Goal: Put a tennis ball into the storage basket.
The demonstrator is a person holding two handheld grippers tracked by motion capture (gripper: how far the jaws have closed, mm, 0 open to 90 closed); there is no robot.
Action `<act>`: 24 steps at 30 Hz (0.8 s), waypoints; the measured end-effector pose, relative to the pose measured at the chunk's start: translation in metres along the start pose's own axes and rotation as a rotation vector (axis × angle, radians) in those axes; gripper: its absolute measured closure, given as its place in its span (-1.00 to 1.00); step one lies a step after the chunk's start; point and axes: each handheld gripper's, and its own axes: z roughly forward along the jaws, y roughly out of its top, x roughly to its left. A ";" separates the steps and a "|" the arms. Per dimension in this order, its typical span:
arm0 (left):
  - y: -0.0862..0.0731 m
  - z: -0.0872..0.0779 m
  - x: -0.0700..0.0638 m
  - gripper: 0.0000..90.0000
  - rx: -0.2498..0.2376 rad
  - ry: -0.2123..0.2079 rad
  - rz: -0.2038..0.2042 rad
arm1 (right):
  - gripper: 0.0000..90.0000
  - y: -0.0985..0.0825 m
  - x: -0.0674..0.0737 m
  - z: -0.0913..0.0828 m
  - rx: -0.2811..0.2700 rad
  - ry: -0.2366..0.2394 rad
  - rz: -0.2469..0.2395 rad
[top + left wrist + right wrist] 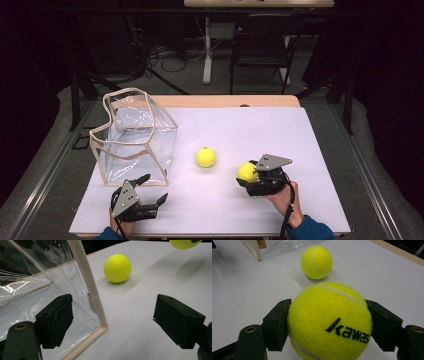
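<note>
The worktop (300,135) carries a clear bag (135,135) at its left side, standing upright with the mouth open. Nothing inside it can be made out; its shiny walls make this hard to judge. The left gripper (151,189) rests just beside the bag's near corner, its fingers (56,320) released and wide apart. The right gripper (250,175) has its fingers (277,323) clenched on a ball (329,323), whose printed word is cut off. A second ball (205,157) lies free between bag and right gripper.
</note>
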 end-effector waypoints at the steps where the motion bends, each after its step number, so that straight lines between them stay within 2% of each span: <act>1: 0.000 0.000 0.000 -0.65 0.000 0.000 0.000 | -0.42 0.000 0.000 0.000 0.000 0.000 0.000; 24: 0.000 0.003 0.000 -0.65 0.001 -0.005 -0.003 | -0.42 0.010 0.003 0.009 -0.013 0.009 -0.025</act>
